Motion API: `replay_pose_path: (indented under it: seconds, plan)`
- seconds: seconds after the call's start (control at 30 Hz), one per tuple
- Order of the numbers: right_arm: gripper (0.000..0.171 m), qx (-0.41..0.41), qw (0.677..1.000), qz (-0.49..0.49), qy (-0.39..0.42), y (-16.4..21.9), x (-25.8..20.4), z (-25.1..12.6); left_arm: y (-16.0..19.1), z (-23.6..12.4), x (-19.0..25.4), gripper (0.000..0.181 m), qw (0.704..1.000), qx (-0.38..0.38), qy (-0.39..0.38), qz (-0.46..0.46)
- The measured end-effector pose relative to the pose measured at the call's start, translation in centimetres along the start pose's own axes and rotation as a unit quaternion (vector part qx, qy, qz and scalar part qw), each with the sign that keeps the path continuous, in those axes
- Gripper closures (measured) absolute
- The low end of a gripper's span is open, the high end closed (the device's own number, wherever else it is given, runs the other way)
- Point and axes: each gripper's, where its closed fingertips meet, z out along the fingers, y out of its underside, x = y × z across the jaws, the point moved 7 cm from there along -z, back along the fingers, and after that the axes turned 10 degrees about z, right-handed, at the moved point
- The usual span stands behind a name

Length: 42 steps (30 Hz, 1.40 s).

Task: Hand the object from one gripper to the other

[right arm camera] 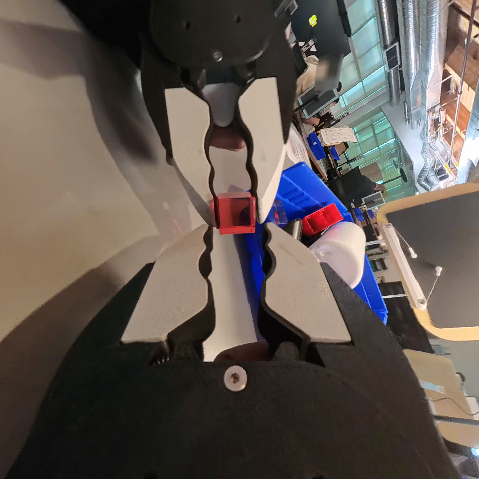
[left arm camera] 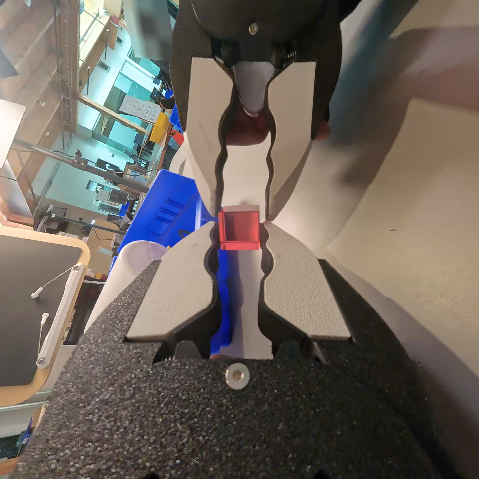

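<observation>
Your left hand-held gripper (left arm camera: 239,228) is clamped on the red cube (left arm camera: 238,232), right out at its fingertips (left arm camera: 213,228), with almost nothing of the cube seated deeper between the pads. That is a shallow hold, and it's your first worry.

Your right hand-held gripper (right arm camera: 237,229) faces it nose to nose, released. From its own camera the cube sits just past its tips and a touch to the left of centre. The left finger is nearly touching the cube and the right finger (right arm camera: 268,230) stands clear of it.

Here's the danger, as I read it. Close the right now and the near finger strikes first, shoving the cube sideways in that thin left-hand pinch, and it may twist or pop free. The right tips also reach only the cube's near edge, so a squeeze there could catch a corner rather than two flat faces.

The four tips are crowded together. Push forward carelessly and finger hits finger instead of sliding over the cube.

Open the left before the right has truly bitten and the cube drops, quite possibly into the blue bin (right arm camera: 298,186) beyond your fingers.
</observation>
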Motion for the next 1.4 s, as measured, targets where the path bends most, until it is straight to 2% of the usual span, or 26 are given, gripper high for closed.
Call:
replay_pose_path:
  seconds: [0.17, 0.27, 0.4, 0.53, 0.6, 0.67, 0.8, 0.9, 1.03, 1.13, 1.2, 1.3, 1.4]
  plan:
    - [0.145, -0.017, 0.999, -0.027, 0.021, 0.1, -0.1, 0.3, 0.5, 0.1, -0.2, 0.152, 0.999, 0.001, 0.007, -0.039]
    - [0.145, -0.013, 0.997, -0.042, 0.061, -0.1, 0.5, 0.1, 0.7, -0.1, -1.1, 0.141, 0.99, 0.023, 0.028, -0.14]
    - [0.146, -0.011, 0.989, -0.073, 0.126, -0.4, 1.5, -0.3, 1.3, -0.5, -2.6, 0.131, 0.957, 0.051, 0.043, -0.283]
    - [0.146, -0.033, 0.978, -0.112, 0.175, -0.3, 1.8, -0.1, 1.6, -0.5, -3.6, 0.128, 0.906, 0.078, 0.05, -0.412]
    - [0.146, -0.039, 0.973, -0.128, 0.19, -0.4, 1.6, 0.2, 1.6, -0.2, -3.5, 0.129, 0.887, 0.081, 0.05, -0.451]
    - [0.146, -0.04, 0.969, -0.14, 0.199, -0.6, 1.3, 0.5, 1.4, 0.1, -3.2, 0.13, 0.883, 0.077, 0.049, -0.461]
    - [0.146, -0.03, 0.967, -0.152, 0.201, -1.1, 0.7, 1.0, 0.9, 0.3, -2.9, 0.149, 0.894, 0.066, 0.014, -0.442]
    - [0.146, -0.027, 0.97, -0.136, 0.198, -1.1, 0.7, 1.1, 0.9, 0.1, -3.0, 0.15, 0.921, 0.049, -0.015, -0.385]
    - [0.144, -0.025, 0.986, -0.023, 0.164, -0.3, 1.8, 0.7, 1.1, -0.7, -3.5, 0.151, 0.966, 0.002, -0.096, -0.239]
    - [0.14, -0.02, 0.986, 0.133, 0.1, 0.6, 2.9, 0.2, 1.0, -1.2, -3.7, 0.152, 0.98, -0.032, -0.151, -0.123]
    - [0.134, 0.004, 0.966, 0.253, 0.052, 0.8, 3.5, 0.0, 0.7, -1.1, -3.4, 0.152, 0.983, -0.049, -0.167, -0.061]
    - [0.125, 0.06, 0.912, 0.405, -0.019, 0.3, 4.3, -0.2, 0.3, -0.5, -2.4, 0.152, 0.984, -0.065, -0.165, 0.006]
    - [0.123, 0.083, 0.878, 0.468, -0.059, -0.4, 4.1, 0.2, -0.2, 0.1, -1.5, 0.152, 0.985, -0.069, -0.158, 0.033]
